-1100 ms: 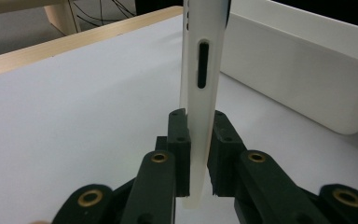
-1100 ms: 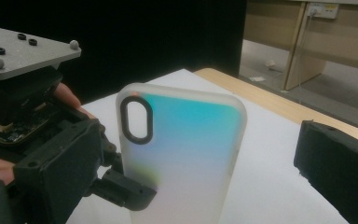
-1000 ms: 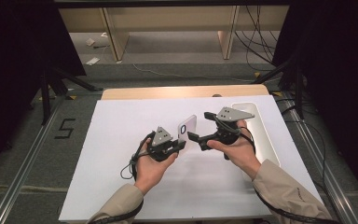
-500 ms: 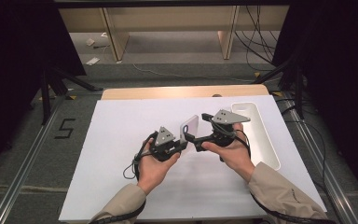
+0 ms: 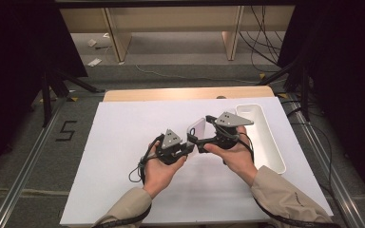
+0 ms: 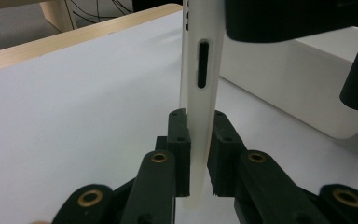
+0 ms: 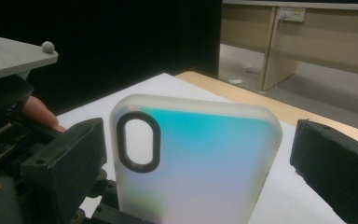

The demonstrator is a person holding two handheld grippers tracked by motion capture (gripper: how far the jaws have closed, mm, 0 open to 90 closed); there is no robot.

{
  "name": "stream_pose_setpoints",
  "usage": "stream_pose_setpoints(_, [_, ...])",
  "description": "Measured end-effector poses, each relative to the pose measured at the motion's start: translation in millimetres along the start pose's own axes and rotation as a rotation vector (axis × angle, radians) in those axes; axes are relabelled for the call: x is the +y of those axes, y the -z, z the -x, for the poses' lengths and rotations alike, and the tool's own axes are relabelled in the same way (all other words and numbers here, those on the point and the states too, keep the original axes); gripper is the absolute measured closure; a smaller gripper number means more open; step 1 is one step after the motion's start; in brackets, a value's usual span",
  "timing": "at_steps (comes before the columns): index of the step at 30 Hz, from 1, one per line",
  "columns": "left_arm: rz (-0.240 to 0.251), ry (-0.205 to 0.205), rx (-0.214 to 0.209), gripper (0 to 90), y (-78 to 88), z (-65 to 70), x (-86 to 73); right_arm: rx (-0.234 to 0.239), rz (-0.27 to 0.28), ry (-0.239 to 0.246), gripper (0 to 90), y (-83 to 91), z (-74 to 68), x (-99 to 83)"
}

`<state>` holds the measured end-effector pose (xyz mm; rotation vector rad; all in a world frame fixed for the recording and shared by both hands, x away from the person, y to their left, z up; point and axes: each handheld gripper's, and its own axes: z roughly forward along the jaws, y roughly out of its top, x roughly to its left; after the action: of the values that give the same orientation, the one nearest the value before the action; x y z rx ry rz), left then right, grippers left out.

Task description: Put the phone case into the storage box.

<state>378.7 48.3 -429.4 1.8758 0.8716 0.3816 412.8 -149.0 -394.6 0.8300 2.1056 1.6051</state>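
A translucent phone case [image 5: 196,127] with an oval camera cutout stands upright above the white table sheet [image 5: 119,142]. My left gripper [image 5: 189,143] is shut on its lower end, and the left gripper view shows the pads [image 6: 179,140] pressing both flat faces of the case [image 6: 200,93]. My right gripper [image 5: 200,137] comes in from the right with its jaws on either side of the case's width. In the right gripper view the case [image 7: 200,163] sits between that gripper's [image 7: 198,163] wide jaws, with a clear gap to the jaw on the right, so it is open.
A long white tray [image 5: 266,137] lies along the right side of the sheet, close behind the right hand, and its wall shows as the white tray [image 6: 298,70]. A wooden table edge [image 5: 185,93] runs along the far side. Black frames and cables stand beyond.
The right hand and its gripper have shifted slightly left, closer around the case. The left gripper keeps its hold and has barely moved.
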Motion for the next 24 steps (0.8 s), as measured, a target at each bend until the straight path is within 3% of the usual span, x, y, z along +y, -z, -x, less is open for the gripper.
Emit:
stream_pose_setpoints(9, [0.001,-0.002,-0.002,80.6,-1.3,1.7,0.4,-0.022,-0.001,-0.002,7.1,-0.5,0.3,-1.1])
stream_pose_setpoints(24, [0.004,0.0,-0.002,80.6,-1.7,1.9,0.4,-0.018,0.007,-0.018,11.9,-1.7,-1.1,-2.4])
